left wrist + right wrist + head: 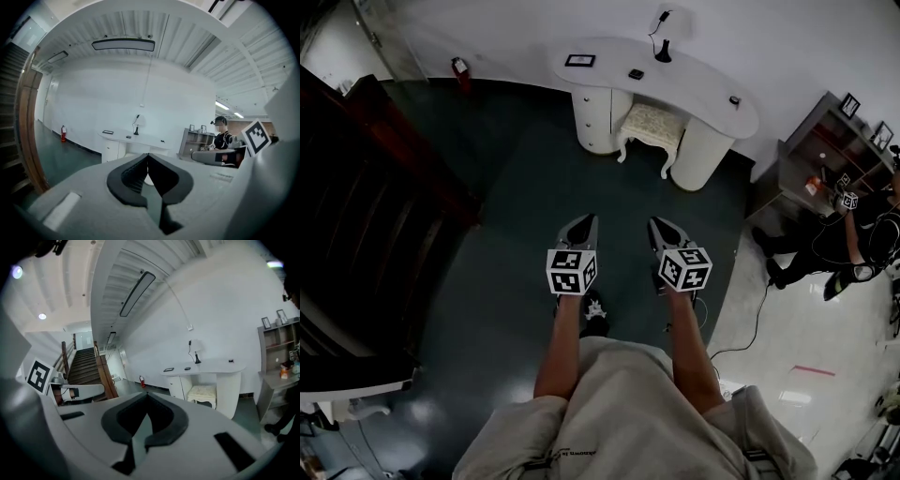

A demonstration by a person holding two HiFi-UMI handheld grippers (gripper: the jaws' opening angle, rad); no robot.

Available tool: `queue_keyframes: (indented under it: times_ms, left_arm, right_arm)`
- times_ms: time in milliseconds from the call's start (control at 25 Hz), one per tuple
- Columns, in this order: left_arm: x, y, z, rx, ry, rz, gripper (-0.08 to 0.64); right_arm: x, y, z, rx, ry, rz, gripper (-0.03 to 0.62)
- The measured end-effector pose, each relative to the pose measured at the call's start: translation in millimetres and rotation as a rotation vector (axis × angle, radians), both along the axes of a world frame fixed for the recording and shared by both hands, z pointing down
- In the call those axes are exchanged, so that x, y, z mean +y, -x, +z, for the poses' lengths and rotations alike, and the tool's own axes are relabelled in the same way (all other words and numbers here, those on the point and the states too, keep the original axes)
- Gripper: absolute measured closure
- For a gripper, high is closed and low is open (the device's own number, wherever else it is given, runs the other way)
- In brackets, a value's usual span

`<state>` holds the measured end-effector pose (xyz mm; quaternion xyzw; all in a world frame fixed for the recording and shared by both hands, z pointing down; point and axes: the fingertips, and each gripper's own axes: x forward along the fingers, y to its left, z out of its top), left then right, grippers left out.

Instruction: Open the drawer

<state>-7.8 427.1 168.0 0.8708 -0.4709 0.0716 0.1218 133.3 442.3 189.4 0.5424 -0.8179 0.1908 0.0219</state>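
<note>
"Wooden stairs, dark ones, on the far left?"

"Yes. The staircase (356,197) fills that side, next to the dark green floor (506,178). Past it, a red fire extinguisher (461,73) stands at the foot of the white wall."

"And the left gripper?"

"The left gripper (590,219) is held out over the floor, with its marker cube (572,270) just ahead of the person's forearm. In its own view the dark jaws are pressed together at the tips with nothing between them."

"Where is the drawer?"

"It's in the white desk (712,98) against the far wall. The drawer stack (596,111) is the desk's left pedestal, well apart from both grippers. It's small from here, but the fronts look flush. A cushioned stool (652,127) sits in the kneehole just to its right. On the desk top are a small frame (579,60) and a black lamp (663,49)."

"The right gripper?"

"The right gripper (655,223) is beside the left one and points the same way, toward the desk. Its jaws also meet tip to tip and are empty."

"Farther right?"

"A grey shelf unit (825,131) stands at the desk's right end. Another person in black (853,239) is on the paler, shiny floor, and a thin cable (757,314) trails across that floor nearby."
</note>
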Motion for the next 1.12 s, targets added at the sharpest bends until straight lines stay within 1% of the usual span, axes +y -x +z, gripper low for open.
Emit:
queue_keyframes:
  times_ms: [160,240,320,440,560,720,840,920,960,1040,1080,1120]
  left_arm:
    - [-38.5,8.0,7.4,-0.025,0.018,0.012,0.551]
    - [-59.1,19.0,9.2,-0.040,0.028,0.009,0.551]
    - [-79.8,27.3,12.6,-0.033,0.038,0.009,0.551]
    - [-106.9,45.9,28.8,0.007,0.070,0.002,0.551]
    - [-132.2,63.6,49.9,0.055,0.129,-0.009,0.551]
    - [-147.0,62.7,72.2,0.031,0.187,0.026,0.551]
    - [-155.9,68.8,76.0,0.058,0.197,0.013,0.551]
    - [-159.2,73.4,81.7,0.083,0.209,-0.003,0.551]
    - [-161.7,74.6,85.9,0.105,0.223,-0.014,0.551]
    - [-168.1,75.4,95.0,0.153,0.257,-0.036,0.551]
    - [-171.0,76.2,99.7,0.158,0.268,-0.046,0.551]
    - [-173.0,77.6,104.3,0.143,0.272,-0.052,0.551]
  right_arm:
    - [-43.2,11.0,2.3,-0.063,0.018,-0.020,0.577]
    - [-64.6,17.2,2.8,-0.099,0.025,-0.005,0.577]
    - [-83.7,18.1,2.2,-0.132,0.022,0.019,0.577]
    - [-106.6,28.8,8.4,-0.107,0.022,0.021,0.577]
    - [-131.6,43.5,14.5,-0.112,0.031,0.012,0.577]
    - [-149.0,42.1,24.3,-0.074,0.059,0.040,0.577]
    - [-155.0,34.9,23.4,-0.055,0.054,0.057,0.577]
    - [-157.2,29.9,22.7,-0.060,0.056,0.063,0.577]
    - [-159.1,28.5,22.1,-0.076,0.058,0.058,0.577]
    - [-165.0,29.4,21.6,-0.139,0.066,0.033,0.577]
    - [-168.3,30.8,22.6,-0.174,0.070,0.024,0.577]
    - [-171.5,31.9,24.3,-0.201,0.073,0.024,0.577]
